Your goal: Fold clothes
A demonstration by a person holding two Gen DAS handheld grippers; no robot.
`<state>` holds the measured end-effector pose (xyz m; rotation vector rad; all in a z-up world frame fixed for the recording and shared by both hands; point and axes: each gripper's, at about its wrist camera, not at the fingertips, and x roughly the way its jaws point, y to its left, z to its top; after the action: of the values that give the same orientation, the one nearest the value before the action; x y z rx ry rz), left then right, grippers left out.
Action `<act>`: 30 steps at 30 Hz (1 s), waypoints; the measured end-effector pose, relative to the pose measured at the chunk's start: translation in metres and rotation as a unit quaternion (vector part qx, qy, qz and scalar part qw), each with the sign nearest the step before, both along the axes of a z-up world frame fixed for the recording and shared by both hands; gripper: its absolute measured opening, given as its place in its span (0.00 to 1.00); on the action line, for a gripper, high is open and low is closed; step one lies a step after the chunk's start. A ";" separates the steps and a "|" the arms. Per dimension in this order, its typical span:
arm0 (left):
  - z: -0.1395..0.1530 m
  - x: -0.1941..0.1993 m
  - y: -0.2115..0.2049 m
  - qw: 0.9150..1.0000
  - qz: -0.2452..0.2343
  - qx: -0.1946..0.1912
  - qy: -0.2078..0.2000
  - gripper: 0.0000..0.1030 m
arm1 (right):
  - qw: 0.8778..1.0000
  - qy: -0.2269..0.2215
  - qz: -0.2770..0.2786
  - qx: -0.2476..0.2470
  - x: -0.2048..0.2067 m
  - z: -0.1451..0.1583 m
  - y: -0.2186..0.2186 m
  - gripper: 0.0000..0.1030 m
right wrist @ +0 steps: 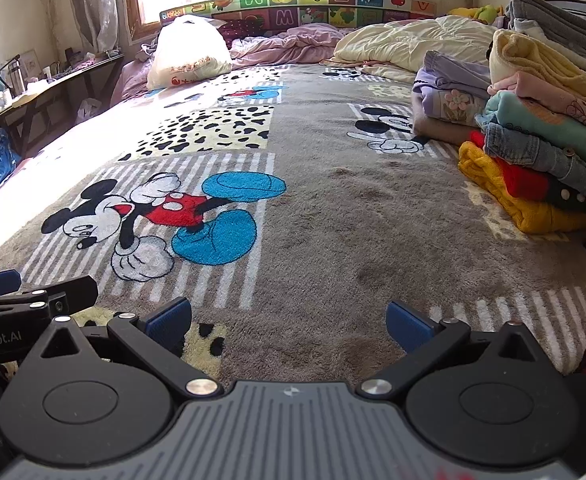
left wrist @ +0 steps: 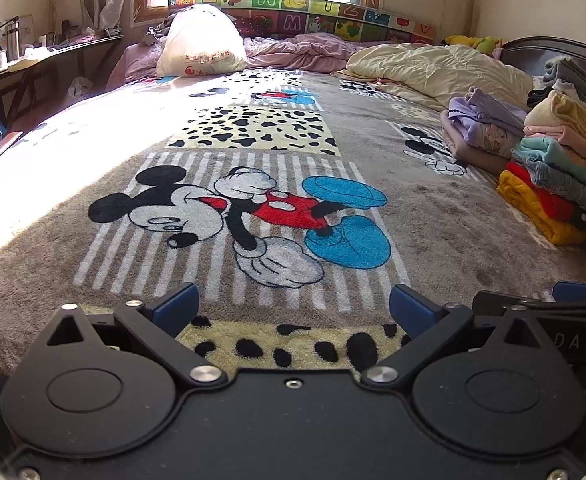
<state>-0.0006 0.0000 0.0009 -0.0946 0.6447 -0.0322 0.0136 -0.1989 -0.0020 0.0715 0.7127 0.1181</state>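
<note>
A stack of folded clothes (left wrist: 561, 172) in yellow, red, denim, teal, pink and cream sits at the right edge of the bed; it also shows in the right wrist view (right wrist: 541, 152). A purple folded pile (left wrist: 481, 124) lies just behind it, also in the right wrist view (right wrist: 449, 96). My left gripper (left wrist: 293, 308) is open and empty, low over the Mickey Mouse blanket (left wrist: 253, 216). My right gripper (right wrist: 289, 320) is open and empty beside it, over the grey plush (right wrist: 353, 220). No garment lies in front of either gripper.
A white plastic bag (left wrist: 201, 44), a crumpled pink sheet (left wrist: 305, 50) and a cream quilt (left wrist: 433, 68) lie at the far end by the colourful headboard (left wrist: 301, 12). A cluttered side table (left wrist: 33, 56) stands at left. A dark bedframe (left wrist: 553, 48) is at far right.
</note>
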 end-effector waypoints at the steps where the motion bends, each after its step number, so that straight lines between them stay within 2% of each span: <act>1: 0.000 0.000 0.000 1.000 -0.001 -0.001 0.000 1.00 | 1.000 0.000 0.000 -0.002 0.001 0.000 0.000 1.00; 3: -0.003 0.001 0.000 1.000 0.001 -0.001 0.000 1.00 | 1.000 0.000 0.001 -0.006 0.002 0.001 -0.001 1.00; 5: -0.002 -0.001 0.001 1.000 0.001 -0.003 -0.001 1.00 | 1.000 -0.018 0.001 -0.010 -0.003 0.002 0.001 1.00; 13: 0.001 -0.004 -0.003 1.000 0.000 0.005 -0.003 1.00 | 1.000 -0.003 0.001 -0.004 -0.002 0.003 -0.001 1.00; 30: 0.002 -0.006 -0.002 1.000 0.003 0.004 -0.004 1.00 | 1.000 -0.006 0.003 -0.007 -0.006 0.005 0.001 1.00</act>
<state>-0.0063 -0.0017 0.0028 -0.0880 0.6370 -0.0242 0.0079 -0.1975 0.0026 0.0556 0.7021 0.1183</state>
